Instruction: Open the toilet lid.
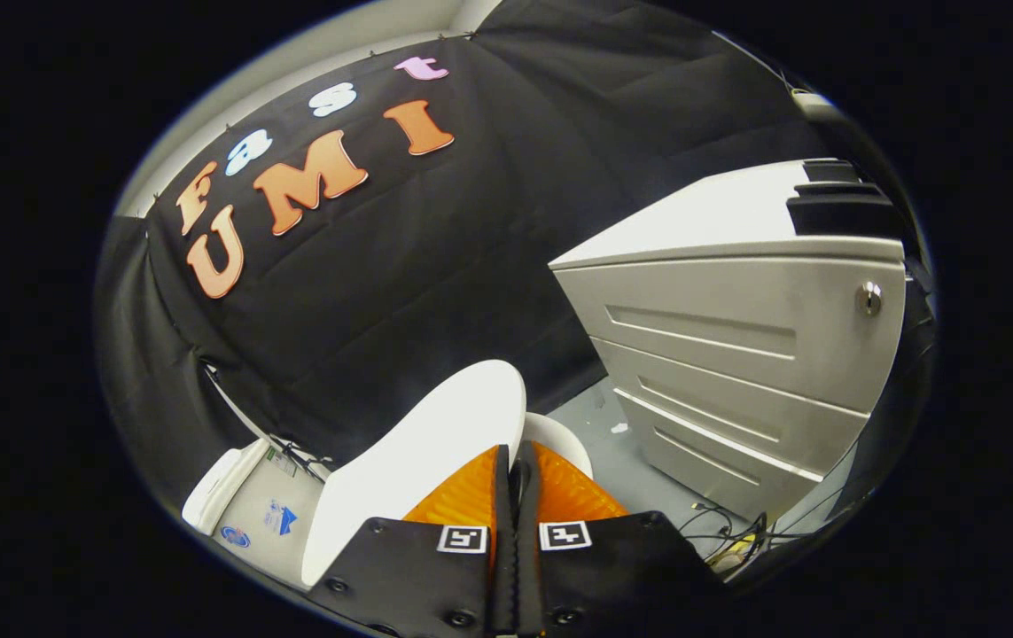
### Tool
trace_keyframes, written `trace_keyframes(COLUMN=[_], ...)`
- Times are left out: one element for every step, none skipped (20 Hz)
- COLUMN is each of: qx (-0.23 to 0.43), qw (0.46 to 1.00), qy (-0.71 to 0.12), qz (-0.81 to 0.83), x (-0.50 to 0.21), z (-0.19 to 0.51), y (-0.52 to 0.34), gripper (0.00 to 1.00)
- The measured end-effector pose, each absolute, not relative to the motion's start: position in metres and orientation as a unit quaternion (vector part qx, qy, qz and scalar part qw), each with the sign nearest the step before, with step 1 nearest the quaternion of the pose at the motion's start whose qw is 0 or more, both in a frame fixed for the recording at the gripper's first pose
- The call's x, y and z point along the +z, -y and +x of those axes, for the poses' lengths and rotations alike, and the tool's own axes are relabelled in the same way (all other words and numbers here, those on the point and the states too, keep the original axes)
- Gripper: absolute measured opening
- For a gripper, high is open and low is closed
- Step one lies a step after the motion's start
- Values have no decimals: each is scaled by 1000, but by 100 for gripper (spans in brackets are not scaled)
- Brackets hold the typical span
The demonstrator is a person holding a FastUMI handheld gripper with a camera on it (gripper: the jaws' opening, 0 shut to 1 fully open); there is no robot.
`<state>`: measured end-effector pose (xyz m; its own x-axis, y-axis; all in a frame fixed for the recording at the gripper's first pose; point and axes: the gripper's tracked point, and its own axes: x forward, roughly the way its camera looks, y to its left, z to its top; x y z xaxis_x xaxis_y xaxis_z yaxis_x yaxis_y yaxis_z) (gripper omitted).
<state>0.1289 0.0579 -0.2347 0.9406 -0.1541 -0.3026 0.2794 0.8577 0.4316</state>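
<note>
The white toilet lid (pixel 422 443) stands partly raised and tilted, and its free edge runs down into the narrow gap between my fingers. My gripper (pixel 516 456) is shut on that edge, one finger on each side of it. Just behind the right finger a curved piece of the white seat or bowl (pixel 559 436) peeks out. The white cistern (pixel 231 496), with small stickers on it, sits beyond the lid on the left, against the black cloth wall. The lower part of the lid is hidden behind the gripper's body.
A grey drawer cabinet (pixel 736 354) with a round lock stands close on the right, with dark trays on its top. Grey floor (pixel 599 425) lies between it and the toilet. Loose cables (pixel 728 536) lie on the floor at the cabinet's foot.
</note>
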Motion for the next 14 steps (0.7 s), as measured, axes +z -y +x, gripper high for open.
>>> trace_keyframes(qx=[-108, -101, -96, -92, -87, -83, -80, -76, -71, -67, -66, -69, -73, -75], qw=[959, 963, 968, 971, 973, 975, 976, 978, 980, 982, 983, 984, 983, 983], qy=[-125, -120, -110, -106, -104, -103, -100, -99, -97, -95, -92, -92, -94, -94], qz=[232, 219, 205, 195, 186, 179, 175, 168, 159, 150, 142, 137, 138, 137], x=[-227, -220, -211, -203, -196, -189, -182, -176, -170, -164, -159, -155, -153, -150], z=[131, 133, 138, 140, 140, 141, 141, 141, 142, 142, 143, 144, 144, 144], y=[-61, -65, -66, -70, -73, -78, -81, -86, -90, -94, -97, -99, -101, -103], gripper=[8, 8, 8, 8, 8, 8, 8, 8, 8, 8, 8, 8, 8, 8])
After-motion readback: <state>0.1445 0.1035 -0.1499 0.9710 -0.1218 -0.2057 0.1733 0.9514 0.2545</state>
